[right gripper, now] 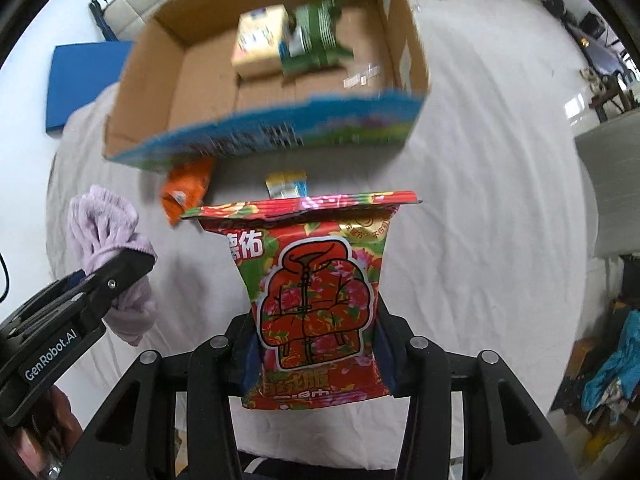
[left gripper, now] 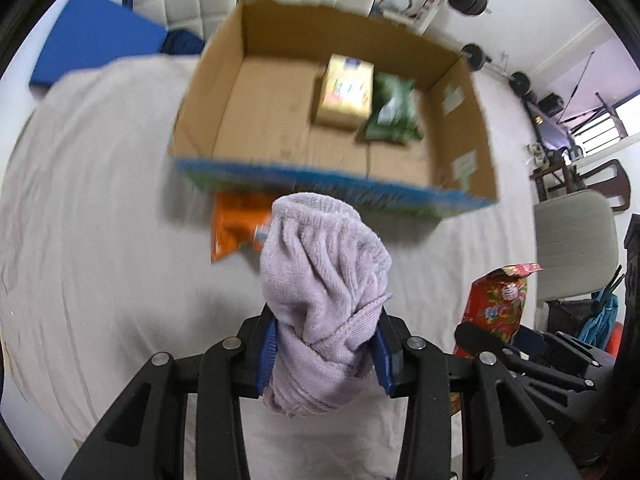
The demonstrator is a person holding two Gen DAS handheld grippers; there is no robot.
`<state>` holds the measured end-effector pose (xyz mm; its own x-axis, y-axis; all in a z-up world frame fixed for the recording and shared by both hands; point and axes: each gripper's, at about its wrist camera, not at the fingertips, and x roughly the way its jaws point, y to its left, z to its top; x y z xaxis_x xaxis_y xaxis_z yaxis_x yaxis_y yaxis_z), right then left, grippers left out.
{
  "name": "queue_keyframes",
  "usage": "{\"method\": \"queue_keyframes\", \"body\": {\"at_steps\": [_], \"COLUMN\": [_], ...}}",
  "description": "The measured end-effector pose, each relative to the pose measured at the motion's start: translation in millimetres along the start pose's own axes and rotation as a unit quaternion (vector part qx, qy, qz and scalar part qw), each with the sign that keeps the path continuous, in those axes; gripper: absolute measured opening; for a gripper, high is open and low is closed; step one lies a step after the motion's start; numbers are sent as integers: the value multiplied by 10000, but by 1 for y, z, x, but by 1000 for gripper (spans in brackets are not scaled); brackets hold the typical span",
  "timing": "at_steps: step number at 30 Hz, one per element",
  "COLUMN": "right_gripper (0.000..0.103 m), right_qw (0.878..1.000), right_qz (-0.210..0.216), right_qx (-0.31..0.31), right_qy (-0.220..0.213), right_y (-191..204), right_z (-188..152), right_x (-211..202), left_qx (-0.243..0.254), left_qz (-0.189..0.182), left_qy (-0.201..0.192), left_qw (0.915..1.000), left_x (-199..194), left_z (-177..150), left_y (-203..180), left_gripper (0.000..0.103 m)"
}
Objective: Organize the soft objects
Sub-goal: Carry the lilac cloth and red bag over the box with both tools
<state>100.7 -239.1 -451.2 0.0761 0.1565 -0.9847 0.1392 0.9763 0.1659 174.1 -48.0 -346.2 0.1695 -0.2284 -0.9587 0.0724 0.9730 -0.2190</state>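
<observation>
overhead, left gripper [left gripper: 326, 354] clamps lilac towel [left gripper: 320, 280], right gripper [right gripper: 316, 354] pinches red packet [right gripper: 316, 292], above white bedsheet [left gripper: 100, 220].

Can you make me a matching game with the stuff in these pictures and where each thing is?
Things:
1. lilac towel
2. red flowery packet
3. yellow pack
4. orange packet

Places:
A. inside the cardboard box
B. in the right claw
C. on the white sheet, in front of the box
D. in the left claw

Pairs: 1-D, 2-B, 3-A, 4-C
</observation>
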Motion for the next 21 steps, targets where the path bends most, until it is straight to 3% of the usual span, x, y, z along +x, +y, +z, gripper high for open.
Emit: {"method": "queue_keyframes", "body": {"at_steps": [11,15,21], "right_gripper": [48,48,48], "right_qw": [9985,9978,9978], "right_qz": [209,390,235], "right_qx": [-198,-197,-269], "right_qy": [-458,-493,-565], "right_y": [13,13,12], "right_z": [35,57,114], "right_x": [-66,-69,-58], "left_qx": [-10,-141,-635], "left_qz": [-182,-364,-697], "left_qy": [-503,-400,34], "left_qw": [9986,9984,9955], "left_x": [-46,-51,-26], "left_z": [40,64,124], "left_y": [-6,0,25], "left_gripper": [37,37,37]}}
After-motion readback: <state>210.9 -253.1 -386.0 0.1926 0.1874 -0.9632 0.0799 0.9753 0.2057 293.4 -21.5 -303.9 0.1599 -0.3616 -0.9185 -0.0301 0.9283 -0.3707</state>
